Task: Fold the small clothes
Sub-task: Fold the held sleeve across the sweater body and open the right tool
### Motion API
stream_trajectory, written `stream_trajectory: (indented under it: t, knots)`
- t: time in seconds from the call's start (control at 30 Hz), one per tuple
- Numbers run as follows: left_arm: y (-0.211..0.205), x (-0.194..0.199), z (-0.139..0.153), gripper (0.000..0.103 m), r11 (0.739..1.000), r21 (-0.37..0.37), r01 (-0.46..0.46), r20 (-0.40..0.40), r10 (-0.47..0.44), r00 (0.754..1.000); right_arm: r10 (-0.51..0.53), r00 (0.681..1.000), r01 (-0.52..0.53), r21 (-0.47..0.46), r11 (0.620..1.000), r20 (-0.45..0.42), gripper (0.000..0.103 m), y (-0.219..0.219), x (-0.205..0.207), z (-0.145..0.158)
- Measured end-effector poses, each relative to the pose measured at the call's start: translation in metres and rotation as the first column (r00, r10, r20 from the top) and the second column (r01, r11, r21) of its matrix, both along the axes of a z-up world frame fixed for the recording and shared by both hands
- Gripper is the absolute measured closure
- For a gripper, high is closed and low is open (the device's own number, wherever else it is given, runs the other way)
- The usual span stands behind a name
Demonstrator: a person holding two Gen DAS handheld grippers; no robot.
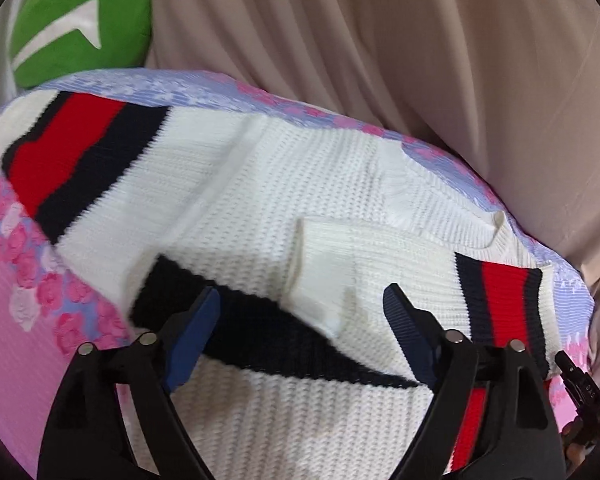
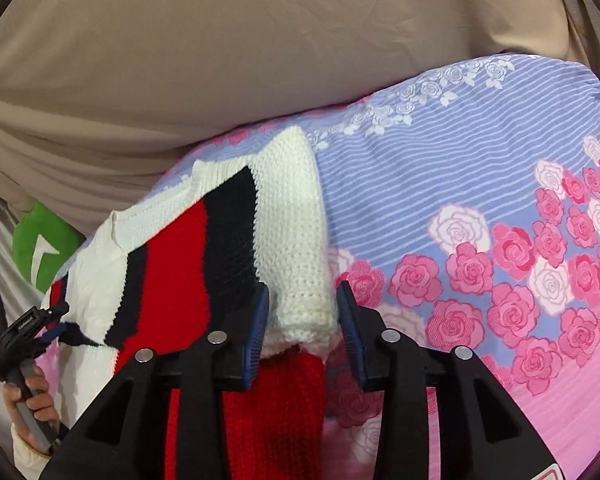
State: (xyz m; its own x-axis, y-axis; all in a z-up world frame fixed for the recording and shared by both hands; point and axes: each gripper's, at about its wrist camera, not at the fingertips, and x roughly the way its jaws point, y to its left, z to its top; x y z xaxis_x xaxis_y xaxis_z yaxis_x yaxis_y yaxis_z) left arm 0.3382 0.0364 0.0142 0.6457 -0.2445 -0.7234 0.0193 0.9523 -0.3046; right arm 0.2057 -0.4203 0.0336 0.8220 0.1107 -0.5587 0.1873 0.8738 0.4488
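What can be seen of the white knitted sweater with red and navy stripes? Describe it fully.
The white knitted sweater with red and navy stripes is chunky ribbed knit, lying partly folded on the floral pink and lilac bedsheet. A white cuff lies folded across its body, and striped bands show at both ends. The left gripper hovers open over a navy band; the right gripper stands open around a white sleeve end.

The sweater [image 1: 284,184] is white ribbed knit with red bands edged in navy at its left and right ends. The bedsheet [image 2: 480,168] is lavender with thin white stripes and pink and white roses, fading to pink near. The far curtain [image 2: 220,60] is beige. The cushion [image 1: 80,20] is green with a white mark.
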Motion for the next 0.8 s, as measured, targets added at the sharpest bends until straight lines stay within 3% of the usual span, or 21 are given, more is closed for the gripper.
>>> stream_trajectory:
  t: [0.03,0.1,0.17,0.2,0.23,0.37,0.4,0.47,0.5,0.57,0.63,0.7,0.73,0.8]
  knots:
    - [-0.002,0.004,-0.005,0.022,1.000,-0.008,0.007,-0.018,-0.007,1.000,-0.002,1.000,0.002,0.005,1.000,0.003,0.051,-0.001,-0.001,0.002]
    - [-0.009,0.016,-0.016,0.023,0.999,-0.034,0.009,-0.068,-0.012,0.998,-0.007,1.000,0.007,0.007,1.000,0.000,0.042,0.002,0.001,-0.010]
    - [-0.018,0.016,-0.013,0.060,1.000,0.011,0.009,-0.029,-0.009,1.000,0.014,1.000,-0.014,0.000,1.000,-0.017,0.046,0.007,0.009,-0.021]
    - [-0.022,0.018,-0.012,0.094,0.999,0.026,0.024,-0.035,-0.023,0.999,0.019,1.000,-0.020,-0.014,1.000,-0.022,0.055,0.012,0.010,-0.022]
    - [-0.022,0.018,-0.010,0.094,1.000,0.022,0.022,-0.031,-0.021,0.999,0.015,1.000,-0.016,-0.044,0.999,-0.021,0.075,0.020,0.011,-0.021]
    - [-0.009,0.001,0.018,0.094,0.999,0.027,-0.026,0.099,0.023,0.995,0.033,0.991,-0.019,-0.108,0.994,0.130,0.078,0.034,-0.009,0.001]
    - [-0.008,-0.002,0.020,0.094,0.998,0.050,-0.040,0.116,0.034,0.993,0.022,0.995,-0.008,-0.136,0.991,0.099,0.078,0.034,-0.004,-0.002]
    - [-0.009,0.001,0.011,0.094,0.994,0.104,-0.046,0.097,0.036,0.995,0.009,0.997,-0.019,-0.137,0.990,-0.071,0.078,0.026,0.021,-0.029]
    - [-0.012,0.005,0.001,0.094,0.992,0.121,-0.036,0.064,0.029,0.998,0.000,0.997,-0.009,-0.107,0.994,-0.080,0.077,0.021,0.023,-0.035]
    - [-0.009,0.006,-0.019,0.094,0.991,0.130,-0.032,0.006,0.031,0.999,-0.033,0.999,0.032,-0.079,0.996,-0.016,0.077,0.017,0.011,-0.023]
    - [-0.010,0.002,-0.023,0.094,0.988,0.152,-0.036,0.041,0.030,0.999,-0.061,0.994,0.074,-0.142,0.987,0.096,0.077,0.027,-0.010,0.004]
    - [-0.015,-0.001,-0.023,0.094,0.984,0.175,-0.040,0.053,0.032,0.998,-0.011,0.987,0.036,-0.159,0.987,0.158,0.077,0.036,-0.019,0.017]
    - [-0.017,-0.001,-0.023,0.094,0.982,0.183,-0.043,0.057,0.034,0.998,0.014,0.990,0.010,-0.172,0.985,0.137,0.077,0.039,-0.014,0.015]
    - [-0.020,-0.003,-0.024,0.093,0.977,0.207,-0.046,0.068,0.033,0.997,0.021,1.000,-0.020,-0.215,0.976,0.001,0.078,0.045,0.012,-0.008]
